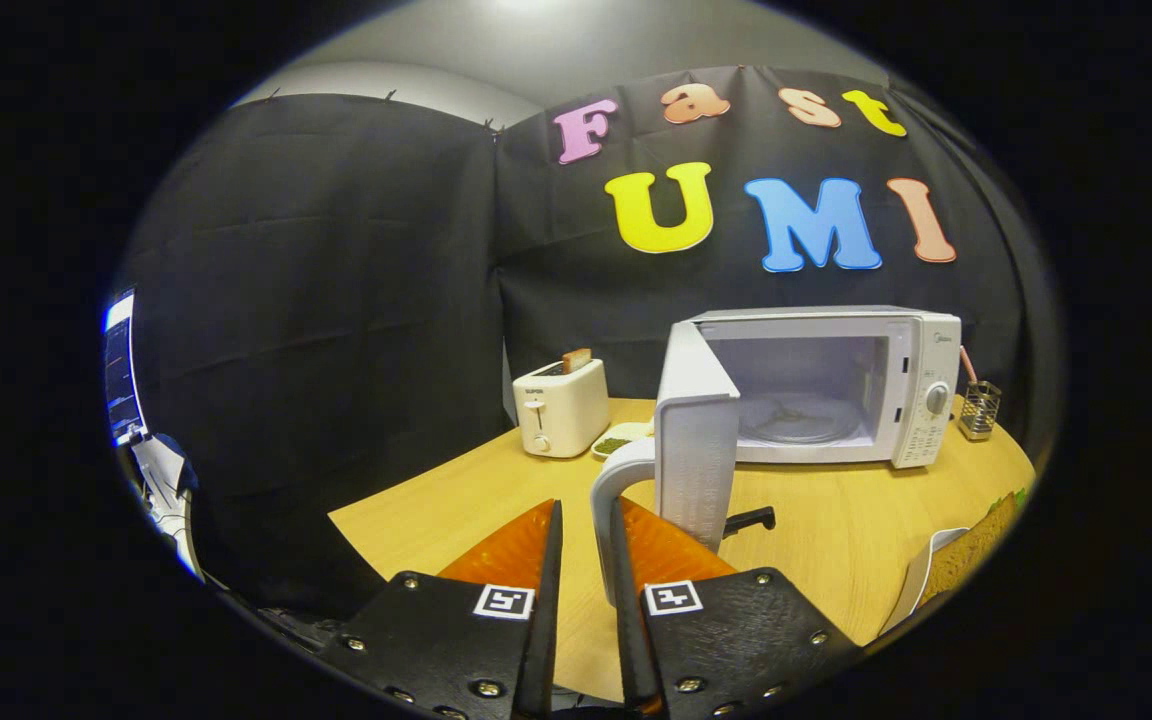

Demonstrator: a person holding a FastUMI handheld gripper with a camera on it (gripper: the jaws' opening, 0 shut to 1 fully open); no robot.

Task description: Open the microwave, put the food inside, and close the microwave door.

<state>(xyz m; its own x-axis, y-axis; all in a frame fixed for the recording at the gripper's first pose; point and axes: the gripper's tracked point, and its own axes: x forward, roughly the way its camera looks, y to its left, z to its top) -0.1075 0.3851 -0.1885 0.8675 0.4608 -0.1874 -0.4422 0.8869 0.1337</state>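
Note:
The white microwave stands at the back of the wooden table with its cavity and glass turntable exposed. Its door is swung wide open toward me. The door's curved white handle runs down between my fingers, against the right finger and with a thin gap to the left one. My gripper is narrowly open around it. A small plate of greenish food lies beyond the fingers, between the toaster and the door.
A cream toaster with a slice of toast sticking up stands left of the microwave. A wire utensil holder sits by the microwave's right side. A black handle pokes out from behind the door. A white-rimmed object lies at the table's right edge.

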